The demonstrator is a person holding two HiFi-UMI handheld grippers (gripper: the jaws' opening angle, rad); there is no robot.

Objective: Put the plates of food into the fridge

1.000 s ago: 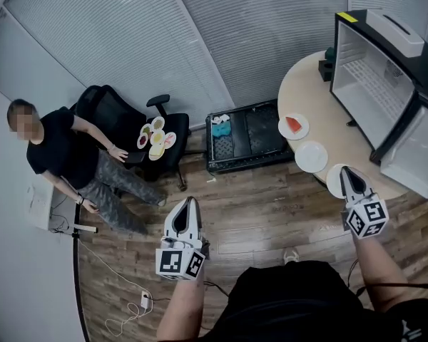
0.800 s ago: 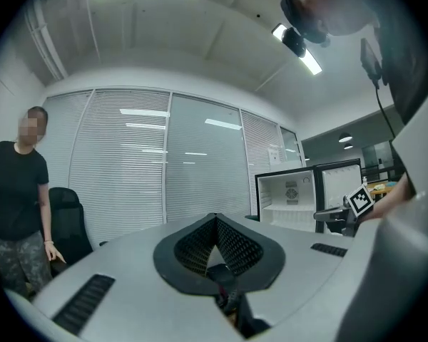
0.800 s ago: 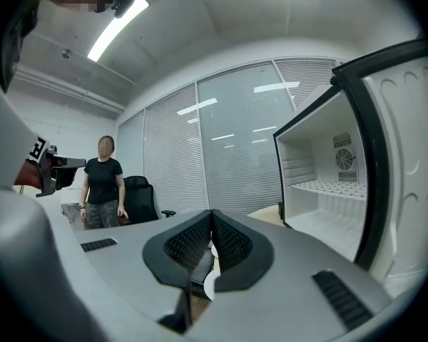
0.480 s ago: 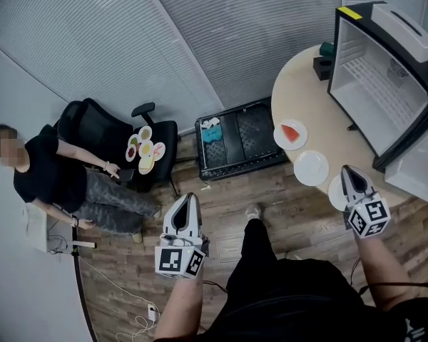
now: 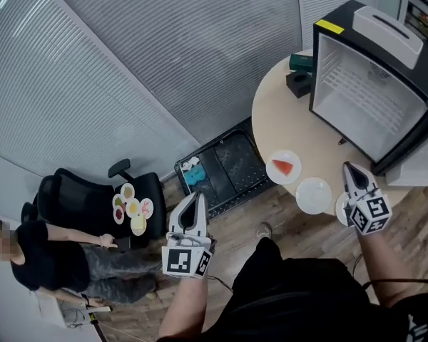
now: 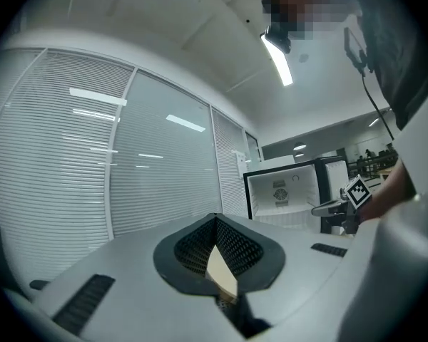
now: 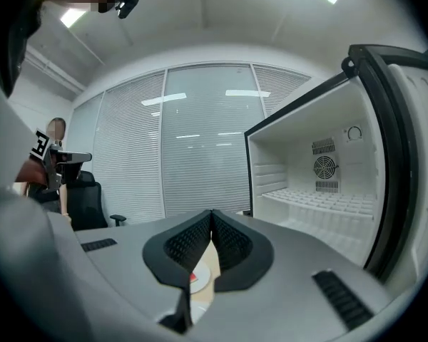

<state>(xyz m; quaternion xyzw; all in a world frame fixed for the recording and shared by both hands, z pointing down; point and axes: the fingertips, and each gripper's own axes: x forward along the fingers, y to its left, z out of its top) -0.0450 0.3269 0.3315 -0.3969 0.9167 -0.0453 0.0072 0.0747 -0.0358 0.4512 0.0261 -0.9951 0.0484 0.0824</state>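
Since 1 second ago the person has turned toward the table; the open fridge is nearer. Left gripper and right gripper closed, empty. 3 plates on the table, none lifted.

The fridge stands open on the far right of the table. The plates lie in a row along the table's near edge. Left of the table, a crate sits on the floor. Further left, a chair carries further plates.
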